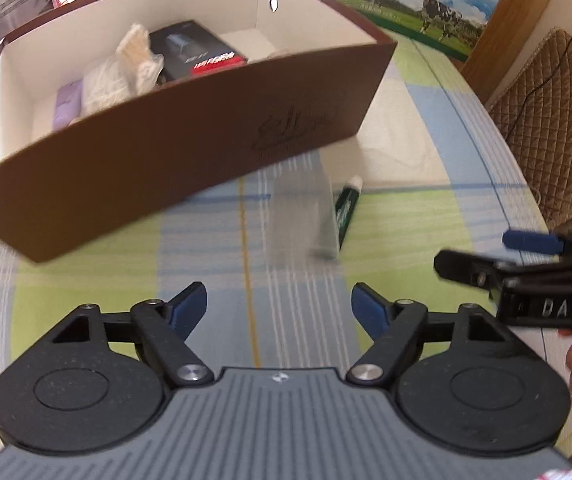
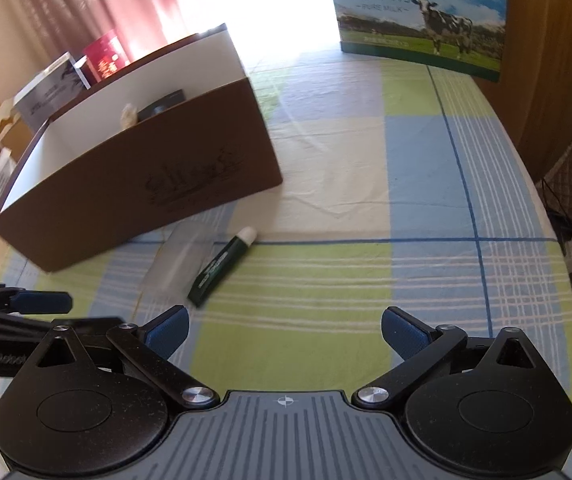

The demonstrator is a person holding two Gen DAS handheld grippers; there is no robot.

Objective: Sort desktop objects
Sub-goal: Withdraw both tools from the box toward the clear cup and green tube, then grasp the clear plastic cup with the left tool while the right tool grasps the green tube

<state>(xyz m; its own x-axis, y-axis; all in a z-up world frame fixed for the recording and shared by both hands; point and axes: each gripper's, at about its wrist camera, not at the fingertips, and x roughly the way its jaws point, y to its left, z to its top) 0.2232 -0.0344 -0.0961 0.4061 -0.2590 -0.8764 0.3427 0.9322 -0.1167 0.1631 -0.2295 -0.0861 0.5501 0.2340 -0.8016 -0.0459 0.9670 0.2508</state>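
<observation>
Both my grippers, left gripper [image 1: 279, 307] and right gripper [image 2: 284, 332], gape empty; next I reach far for the green tube [image 2: 218, 267] beside the brown box [image 2: 165, 184].

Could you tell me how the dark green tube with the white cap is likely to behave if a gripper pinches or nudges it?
The green tube lies flat on the checked tablecloth, tapering to a flattened tail, so it probably slides rather than rolls. It looks soft-walled, so a pinch mid-body may squash it. The clear plastic sleeve lies right alongside, so a sideways nudge would likely shift that too.
</observation>
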